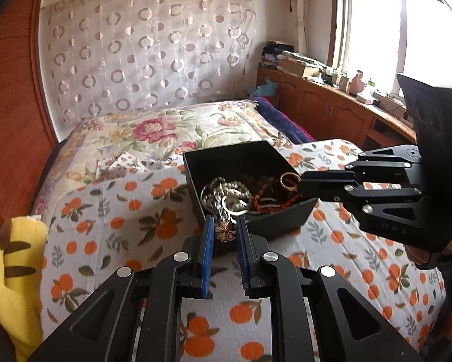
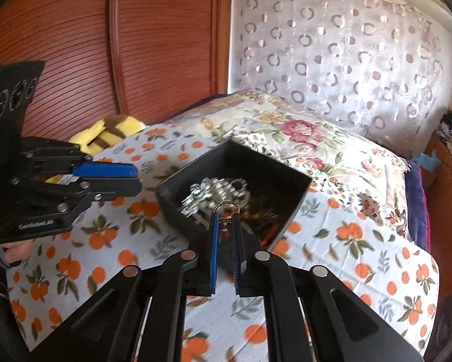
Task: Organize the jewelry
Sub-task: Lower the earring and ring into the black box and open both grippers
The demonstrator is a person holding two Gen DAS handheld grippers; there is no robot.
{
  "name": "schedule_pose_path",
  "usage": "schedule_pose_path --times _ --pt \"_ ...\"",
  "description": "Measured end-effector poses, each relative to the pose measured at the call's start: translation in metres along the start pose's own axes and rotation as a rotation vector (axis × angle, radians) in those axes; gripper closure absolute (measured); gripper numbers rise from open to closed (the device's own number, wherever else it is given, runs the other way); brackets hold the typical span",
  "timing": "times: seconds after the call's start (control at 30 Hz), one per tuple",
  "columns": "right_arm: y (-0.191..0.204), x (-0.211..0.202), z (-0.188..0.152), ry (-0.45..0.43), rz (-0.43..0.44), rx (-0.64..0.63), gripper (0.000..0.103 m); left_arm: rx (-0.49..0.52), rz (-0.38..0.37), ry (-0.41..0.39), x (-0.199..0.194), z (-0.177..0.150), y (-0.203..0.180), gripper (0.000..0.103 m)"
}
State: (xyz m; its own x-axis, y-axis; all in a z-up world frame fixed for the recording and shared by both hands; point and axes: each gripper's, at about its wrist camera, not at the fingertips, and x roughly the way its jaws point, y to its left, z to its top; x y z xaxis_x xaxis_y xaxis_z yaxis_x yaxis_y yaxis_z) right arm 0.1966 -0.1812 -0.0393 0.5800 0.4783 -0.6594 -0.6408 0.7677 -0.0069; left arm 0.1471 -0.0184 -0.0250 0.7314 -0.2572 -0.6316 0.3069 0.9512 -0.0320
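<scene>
A black open box point(image 1: 271, 226) point(image 2: 295, 178) sits on the orange-print bedspread and holds silver bead chains point(image 1: 226, 191) point(image 2: 213, 193) and dark red beads point(image 1: 271, 202). My left gripper point(image 1: 224, 229) is shut on a gold flower pendant point(image 1: 225, 231) at the box's near corner. My right gripper point(image 2: 226, 215) is shut on a gold ring point(image 2: 227, 206) and holds it over the box; the ring point(image 1: 290, 181) and the right gripper point(image 1: 301, 185) also show in the left wrist view. The left gripper point(image 2: 135, 178) shows at the left in the right wrist view.
The bed is covered by the orange-print spread point(image 1: 120, 229) and a floral quilt point(image 1: 165, 132). A yellow plush toy point(image 1: 14, 277) lies at the bed's left edge by a wooden wardrobe point(image 2: 75, 45). A cluttered wooden cabinet point(image 1: 331, 102) runs under the window.
</scene>
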Motion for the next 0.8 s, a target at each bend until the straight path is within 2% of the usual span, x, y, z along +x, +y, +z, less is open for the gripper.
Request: schedule_pose_path --times 0.27,0.47,0.8 --pt "-0.026 0.032 0.016 0.004 -0.032 0.040 0.094 0.002 0.004 0.002 0.011 0.012 0.001 0.089" --pt "-0.032 0.040 0.019 -0.003 -0.034 0.054 0.093 0.011 0.003 0.001 0.025 0.028 0.001 0.089" --pt "-0.045 0.022 0.011 -0.014 -0.054 0.092 0.092 0.000 0.009 0.024 0.065 0.056 0.009 0.089"
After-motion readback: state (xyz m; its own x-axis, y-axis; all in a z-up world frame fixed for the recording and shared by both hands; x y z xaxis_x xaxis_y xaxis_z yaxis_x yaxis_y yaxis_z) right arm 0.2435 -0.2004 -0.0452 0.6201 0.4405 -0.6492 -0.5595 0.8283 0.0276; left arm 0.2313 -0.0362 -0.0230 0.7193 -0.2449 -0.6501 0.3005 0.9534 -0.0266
